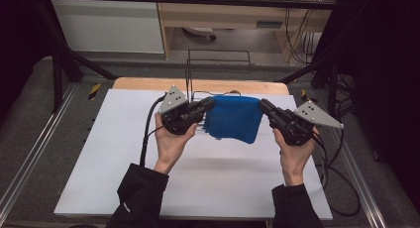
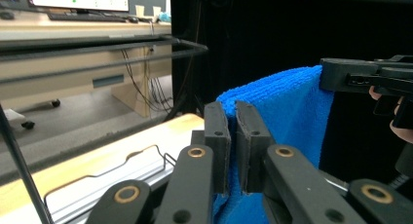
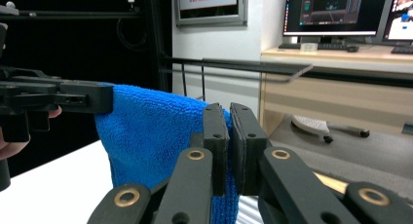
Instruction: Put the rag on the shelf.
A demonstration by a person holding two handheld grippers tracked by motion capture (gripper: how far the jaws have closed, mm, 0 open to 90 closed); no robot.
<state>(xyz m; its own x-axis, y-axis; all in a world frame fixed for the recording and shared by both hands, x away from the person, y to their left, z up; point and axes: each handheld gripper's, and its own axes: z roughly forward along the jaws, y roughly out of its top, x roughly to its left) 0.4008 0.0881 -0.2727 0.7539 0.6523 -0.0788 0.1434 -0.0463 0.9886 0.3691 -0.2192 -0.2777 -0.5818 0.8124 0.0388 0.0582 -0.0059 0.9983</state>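
Blue towel (image 1: 234, 118) stretched above table, left tool (image 1: 209, 105) pinching one top corner, right tool (image 1: 264, 106) pinching the other

Fuzzy blue terry cloth (image 1: 234, 118), matt black plastic grippers, thin wire rack (image 1: 198, 96), smooth white tabletop (image 1: 124, 153), pale wood edge.

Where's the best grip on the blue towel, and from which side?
Its two upper corners, one gripper from each side, as now: the left gripper and right gripper pinch opposite ends of the top edge, so the blue towel hangs flat between them.
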